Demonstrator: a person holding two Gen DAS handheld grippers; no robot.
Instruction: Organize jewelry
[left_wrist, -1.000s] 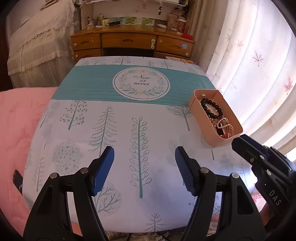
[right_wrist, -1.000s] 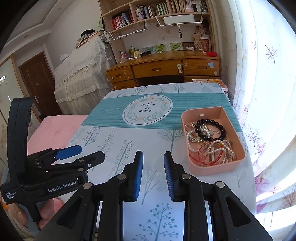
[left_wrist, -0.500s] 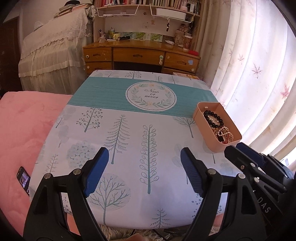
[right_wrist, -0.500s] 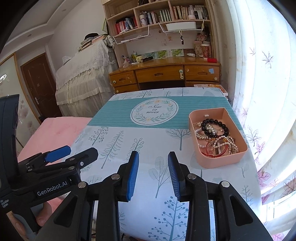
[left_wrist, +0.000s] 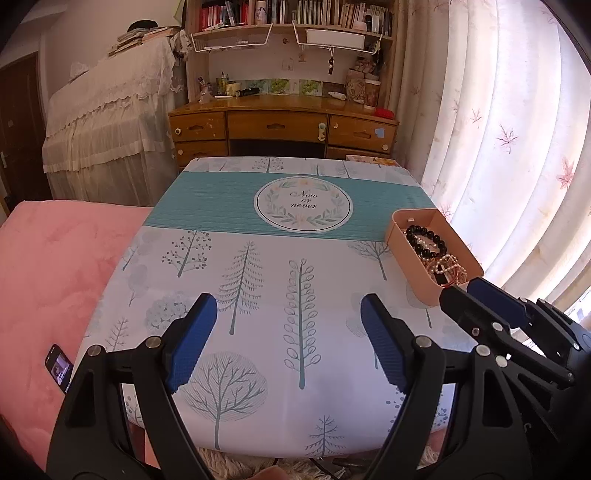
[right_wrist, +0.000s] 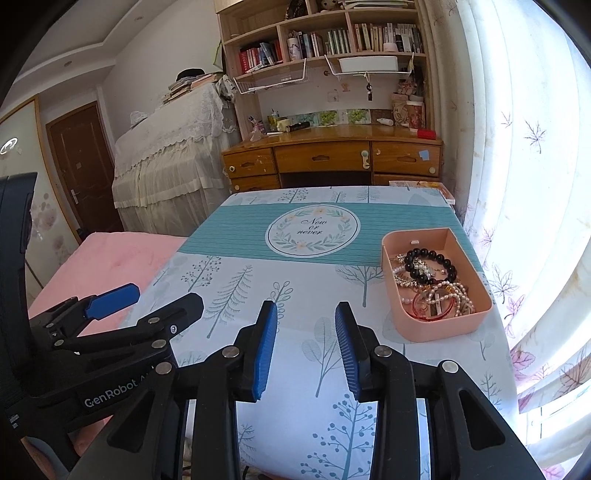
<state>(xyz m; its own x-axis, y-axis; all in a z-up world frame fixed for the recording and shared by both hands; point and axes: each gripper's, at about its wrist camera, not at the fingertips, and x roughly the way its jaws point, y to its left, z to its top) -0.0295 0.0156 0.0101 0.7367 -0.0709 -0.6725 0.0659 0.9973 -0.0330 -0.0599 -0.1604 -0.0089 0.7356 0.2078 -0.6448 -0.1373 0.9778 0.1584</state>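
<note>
A pink tray (right_wrist: 439, 325) sits at the table's right edge, also in the left wrist view (left_wrist: 402, 236). It holds a black bead bracelet (right_wrist: 430, 263), pearl strands (right_wrist: 454, 295) and a red bangle (right_wrist: 424, 310). My left gripper (left_wrist: 288, 325) is open and empty, raised over the table's near side. My right gripper (right_wrist: 306, 332) is open and empty, near the front edge, left of the tray. Each gripper shows in the other's view, the right one (left_wrist: 476, 295) and the left one (right_wrist: 147, 299).
The table wears a tree-print cloth with a teal band (left_wrist: 221, 206). A pink bed (left_wrist: 55, 277) with a phone (left_wrist: 59, 369) lies left. A wooden desk (left_wrist: 280, 125) stands behind, curtains (left_wrist: 498, 147) on the right.
Both grippers have drawn back and risen from the table, so more of the room shows. The right gripper's jaws have opened wider. The tray and jewelry have not moved.
</note>
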